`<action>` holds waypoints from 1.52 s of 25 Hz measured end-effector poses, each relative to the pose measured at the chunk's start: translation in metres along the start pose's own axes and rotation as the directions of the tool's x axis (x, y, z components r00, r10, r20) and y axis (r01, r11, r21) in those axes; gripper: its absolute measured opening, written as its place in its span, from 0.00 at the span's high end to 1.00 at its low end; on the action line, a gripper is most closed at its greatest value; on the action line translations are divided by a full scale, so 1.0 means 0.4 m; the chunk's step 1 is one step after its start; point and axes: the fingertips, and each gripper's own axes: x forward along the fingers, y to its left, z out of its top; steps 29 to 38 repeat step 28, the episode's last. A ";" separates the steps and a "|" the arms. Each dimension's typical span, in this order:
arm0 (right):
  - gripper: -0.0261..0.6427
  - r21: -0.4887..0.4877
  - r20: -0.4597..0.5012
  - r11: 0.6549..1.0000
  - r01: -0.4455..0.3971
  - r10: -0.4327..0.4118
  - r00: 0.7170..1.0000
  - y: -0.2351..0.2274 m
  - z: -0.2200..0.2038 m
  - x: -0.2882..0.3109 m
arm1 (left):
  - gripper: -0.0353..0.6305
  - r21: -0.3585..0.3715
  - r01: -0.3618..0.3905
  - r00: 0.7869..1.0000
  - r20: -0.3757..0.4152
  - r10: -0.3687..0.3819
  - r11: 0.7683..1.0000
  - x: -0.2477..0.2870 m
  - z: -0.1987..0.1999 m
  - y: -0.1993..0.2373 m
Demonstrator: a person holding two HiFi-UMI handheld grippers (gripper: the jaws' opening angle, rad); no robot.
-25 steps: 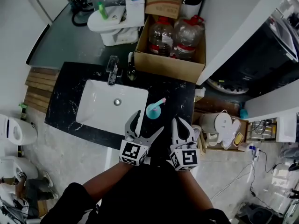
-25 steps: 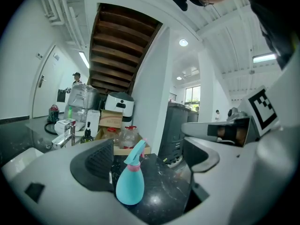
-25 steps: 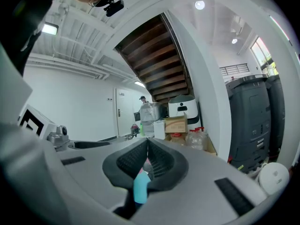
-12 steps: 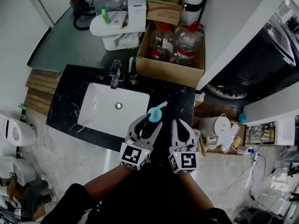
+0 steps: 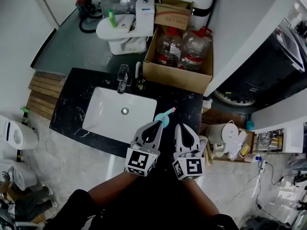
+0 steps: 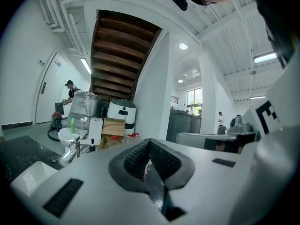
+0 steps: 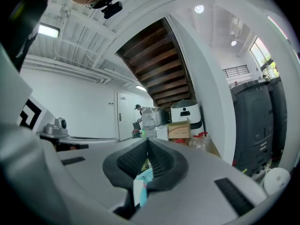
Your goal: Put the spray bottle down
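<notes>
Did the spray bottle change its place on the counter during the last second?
No. The spray bottle remains beside the sink's right rim, same spot on the counter.

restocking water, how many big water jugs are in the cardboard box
2. Both stand in the cardboard box beyond the sink: the left jug and the right jug, side by side. More could be hidden inside.

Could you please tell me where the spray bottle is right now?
In the head view, the teal spray bottle stands on the black counter, just right of the white sink and directly ahead of the left gripper.
</notes>
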 end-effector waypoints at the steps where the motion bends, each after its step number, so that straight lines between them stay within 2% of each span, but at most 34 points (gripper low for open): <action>1: 0.94 -0.010 0.002 1.000 0.006 -0.006 1.000 0.000 0.004 0.002 | 0.93 0.004 -0.001 1.000 0.000 0.001 1.000 0.000 0.002 0.002; 16: 0.94 -0.104 -0.014 0.994 0.042 -0.043 0.999 0.012 0.015 -0.002 | 0.93 0.027 -0.001 1.000 -0.003 0.001 1.000 -0.007 -0.005 0.004; 38: 0.94 -0.091 -0.017 0.995 0.043 -0.045 0.999 0.013 0.008 -0.008 | 0.93 0.024 0.000 1.000 -0.014 0.000 1.000 -0.011 -0.010 0.006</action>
